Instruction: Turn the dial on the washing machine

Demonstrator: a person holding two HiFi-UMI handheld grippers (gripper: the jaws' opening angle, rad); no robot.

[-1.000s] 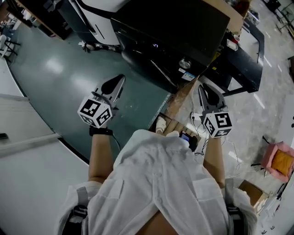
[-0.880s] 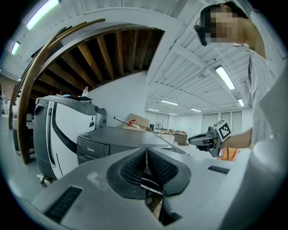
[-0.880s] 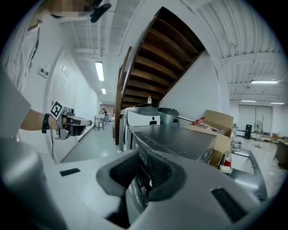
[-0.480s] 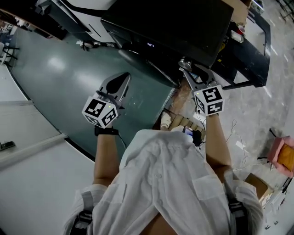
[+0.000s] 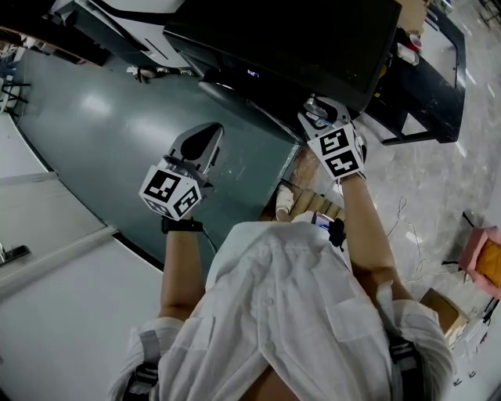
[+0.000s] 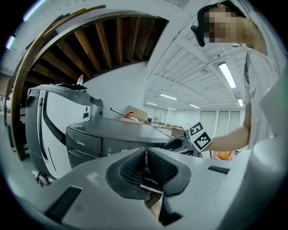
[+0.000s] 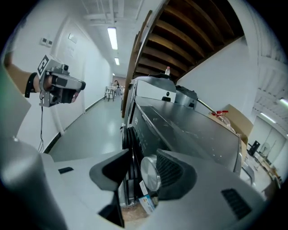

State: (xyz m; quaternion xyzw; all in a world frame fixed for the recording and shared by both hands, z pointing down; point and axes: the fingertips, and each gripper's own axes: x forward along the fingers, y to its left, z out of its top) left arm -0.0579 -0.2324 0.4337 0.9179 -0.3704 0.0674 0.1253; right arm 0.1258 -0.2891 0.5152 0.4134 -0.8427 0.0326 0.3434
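The dark grey washing machine [image 5: 297,39] stands in front of me, also in the left gripper view [image 6: 112,134]. Its round silver dial [image 7: 150,173] sits on the front panel near the right corner. My right gripper [image 7: 143,158] is open and straddles the dial: the right-hand pad [image 7: 170,170] lies against the dial's edge, while the other jaw stands apart from it. In the head view this right gripper [image 5: 317,110] covers most of the dial. My left gripper [image 5: 205,137] hangs over the green floor, away from the machine, its jaws shut with nothing between them [image 6: 146,155].
A white appliance [image 5: 133,12] stands left of the washer. A dark metal frame [image 5: 423,86] is to its right. A pink box [image 5: 485,262] and a cardboard box [image 5: 438,305] lie on the pale floor at right. Cables run near my feet.
My right gripper has risen from waist height and moved left onto the dial at the washer's front. The left gripper has hardly moved.
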